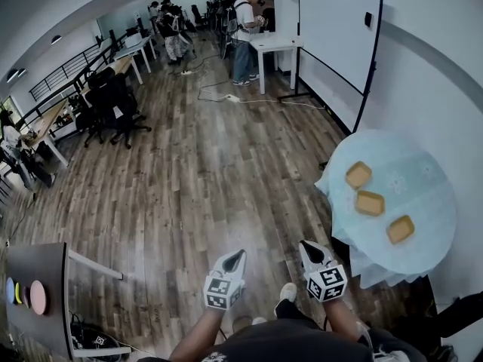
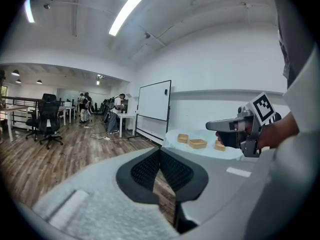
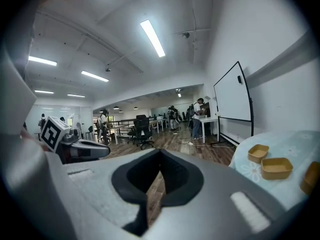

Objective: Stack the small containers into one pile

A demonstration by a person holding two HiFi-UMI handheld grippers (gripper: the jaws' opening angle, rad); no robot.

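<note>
Three small tan square plastic containers lie apart, unstacked, in a slanting row on the round table with pale blue cloth (image 1: 426, 191), toward its left edge: far container (image 1: 358, 175), middle container (image 1: 370, 203), near container (image 1: 400, 229). Over the brown wood plank floor (image 1: 196, 179), well short of the table's edge, left gripper (image 1: 235, 257) and right gripper (image 1: 310, 247) side by side. Both pairs of jaws closed together, nothing between them

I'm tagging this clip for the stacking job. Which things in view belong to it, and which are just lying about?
Job: far container, middle container, near container, the round table under them, left gripper and right gripper, both shut and empty.
Lying about: whiteboard, office chairs, white desk, coloured discs.
</note>
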